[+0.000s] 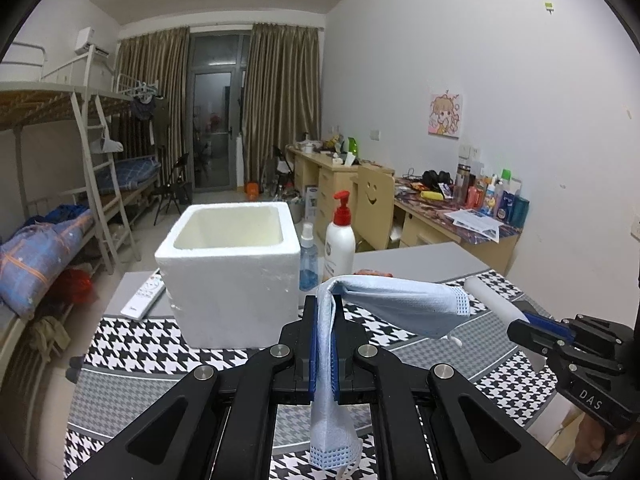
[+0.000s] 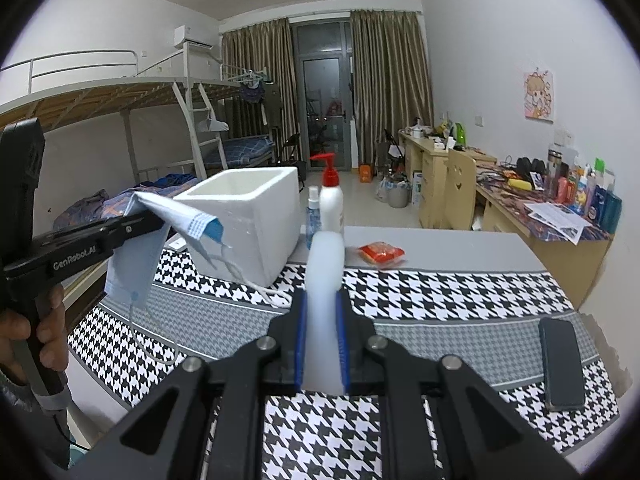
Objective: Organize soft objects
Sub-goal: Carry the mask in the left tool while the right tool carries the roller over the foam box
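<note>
Between the left gripper's (image 1: 325,312) blue pads a light-blue face mask (image 1: 400,306) is clamped, one half flopping out toward three o'clock, the other hanging below the jaws with its ear loop dangling. The right gripper (image 2: 323,308) is closed on a soft white roll (image 2: 326,280), seemingly a rolled cloth or tissue, which stands up between its fingers; from the left wrist view the same roll pokes out at three o'clock.

Both loads are held up off the houndstooth cloth (image 2: 440,300). At about eleven o'clock from the left gripper stands the open white foam box (image 1: 232,268), whose visible interior looks empty, though its floor is hidden. Just beside it at one o'clock are a small spray bottle (image 1: 308,260) and a red-capped pump bottle (image 1: 340,240). A red packet (image 2: 382,253) lies on the grey table beyond the right gripper; a phone (image 2: 560,364) rests at four o'clock.

I judge the task early: two soft things are picked up, none yet visibly placed in the box.
</note>
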A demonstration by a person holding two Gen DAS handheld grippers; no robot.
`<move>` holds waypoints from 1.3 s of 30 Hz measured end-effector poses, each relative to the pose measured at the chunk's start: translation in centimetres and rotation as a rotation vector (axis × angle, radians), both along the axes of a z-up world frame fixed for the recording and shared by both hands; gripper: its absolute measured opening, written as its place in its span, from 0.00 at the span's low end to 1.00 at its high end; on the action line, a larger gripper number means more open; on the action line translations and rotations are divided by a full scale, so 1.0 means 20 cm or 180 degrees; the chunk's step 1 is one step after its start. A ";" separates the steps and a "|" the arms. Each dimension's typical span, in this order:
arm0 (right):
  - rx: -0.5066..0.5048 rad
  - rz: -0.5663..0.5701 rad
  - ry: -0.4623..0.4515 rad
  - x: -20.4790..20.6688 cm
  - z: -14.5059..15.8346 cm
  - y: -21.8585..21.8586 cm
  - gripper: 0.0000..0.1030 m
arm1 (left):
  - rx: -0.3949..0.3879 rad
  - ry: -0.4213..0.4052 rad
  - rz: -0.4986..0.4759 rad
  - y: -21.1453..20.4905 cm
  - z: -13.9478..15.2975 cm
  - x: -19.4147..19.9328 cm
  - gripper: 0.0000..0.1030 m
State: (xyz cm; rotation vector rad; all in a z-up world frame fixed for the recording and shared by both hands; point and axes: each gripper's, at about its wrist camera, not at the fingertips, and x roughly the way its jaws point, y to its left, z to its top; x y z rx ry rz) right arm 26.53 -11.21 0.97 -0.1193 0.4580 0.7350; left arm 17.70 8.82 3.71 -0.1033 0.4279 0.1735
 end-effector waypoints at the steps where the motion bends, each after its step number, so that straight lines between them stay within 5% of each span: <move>1: 0.0002 0.0008 -0.0003 0.00 0.00 0.01 0.16 | 0.0010 -0.0009 0.0013 0.01 0.01 0.00 0.05; 39: 0.0032 0.0303 -0.0188 0.04 0.21 0.29 0.16 | 0.0216 -0.0204 0.0303 0.14 0.22 0.09 0.05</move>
